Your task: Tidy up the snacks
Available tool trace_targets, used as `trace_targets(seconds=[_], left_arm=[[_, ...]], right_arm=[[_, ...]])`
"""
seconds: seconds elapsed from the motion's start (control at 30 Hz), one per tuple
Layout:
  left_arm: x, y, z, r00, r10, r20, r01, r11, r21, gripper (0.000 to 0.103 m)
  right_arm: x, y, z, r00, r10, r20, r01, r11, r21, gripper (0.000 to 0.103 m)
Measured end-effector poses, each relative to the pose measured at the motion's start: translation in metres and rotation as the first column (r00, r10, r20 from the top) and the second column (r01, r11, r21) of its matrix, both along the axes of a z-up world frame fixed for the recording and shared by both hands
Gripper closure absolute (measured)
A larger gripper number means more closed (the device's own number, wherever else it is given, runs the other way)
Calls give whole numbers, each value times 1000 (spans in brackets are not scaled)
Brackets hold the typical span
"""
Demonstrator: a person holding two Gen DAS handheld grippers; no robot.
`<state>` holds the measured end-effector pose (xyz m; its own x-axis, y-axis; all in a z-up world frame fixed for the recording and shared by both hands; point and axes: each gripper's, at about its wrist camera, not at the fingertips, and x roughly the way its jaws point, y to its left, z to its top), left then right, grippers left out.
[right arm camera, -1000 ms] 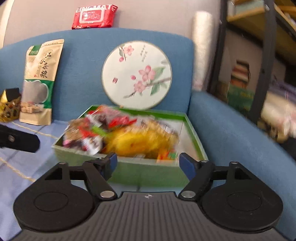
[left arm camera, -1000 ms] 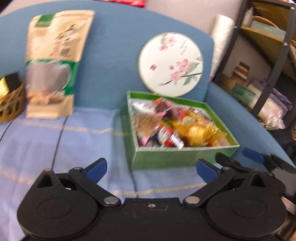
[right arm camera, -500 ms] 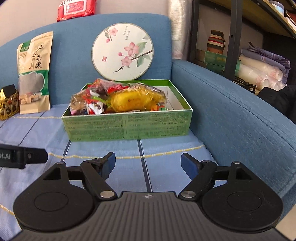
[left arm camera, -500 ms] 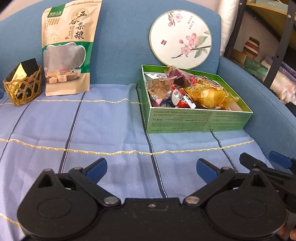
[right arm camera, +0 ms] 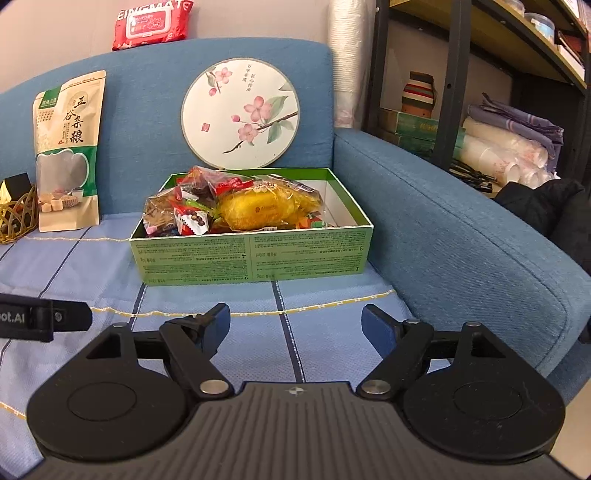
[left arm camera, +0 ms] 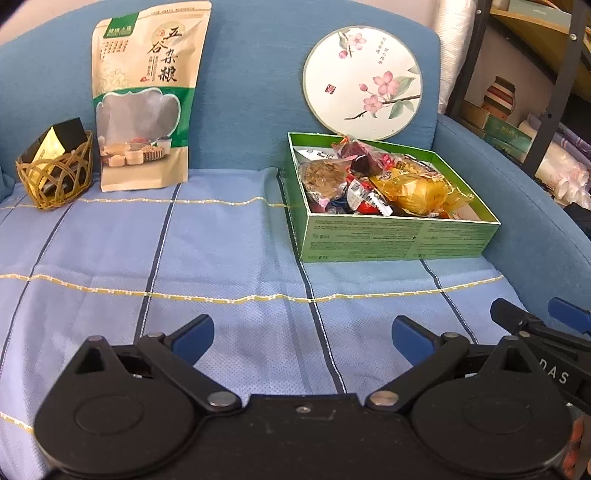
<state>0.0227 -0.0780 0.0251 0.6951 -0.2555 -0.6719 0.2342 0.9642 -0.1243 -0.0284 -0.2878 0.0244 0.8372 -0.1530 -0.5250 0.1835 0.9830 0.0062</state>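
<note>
A green cardboard box (left arm camera: pixel 399 240) (right arm camera: pixel 255 254) sits on the sofa seat at the right, piled with wrapped snacks (left arm camera: pixel 373 181) (right arm camera: pixel 236 206), among them a yellow packet (left arm camera: pixel 417 190) (right arm camera: pixel 258 210). A tall beige grain pouch (left arm camera: pixel 146 96) (right arm camera: pixel 68 151) leans on the backrest at the left. My left gripper (left arm camera: pixel 303 334) is open and empty, low over the blue striped cloth and well short of the box. My right gripper (right arm camera: pixel 295 323) is also open and empty, in front of the box's near wall. Its fingertips (left arm camera: pixel 517 317) show at the left view's right edge.
A small wicker basket (left arm camera: pixel 55 173) (right arm camera: pixel 14 218) with a dark packet stands left of the pouch. A round flowered fan (left arm camera: pixel 362 79) (right arm camera: pixel 240 112) leans behind the box. A red wipes pack (right arm camera: pixel 151 24) lies on the backrest top. The sofa arm (right arm camera: pixel 461 236) and a metal shelf (right arm camera: pixel 454 81) are at the right.
Both grippers have pulled back from the box, which now looks farther off. The views have steadied after the blur. Both stay open and empty.
</note>
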Motion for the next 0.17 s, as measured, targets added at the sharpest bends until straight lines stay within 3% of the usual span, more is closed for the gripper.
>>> trace_targets(seconds=[0.17], left_arm=[[-6, 3, 6, 1000, -1, 20, 1, 1000, -2, 0]], right_arm=[[-4, 4, 7, 1000, -1, 16, 1, 1000, -17, 0]])
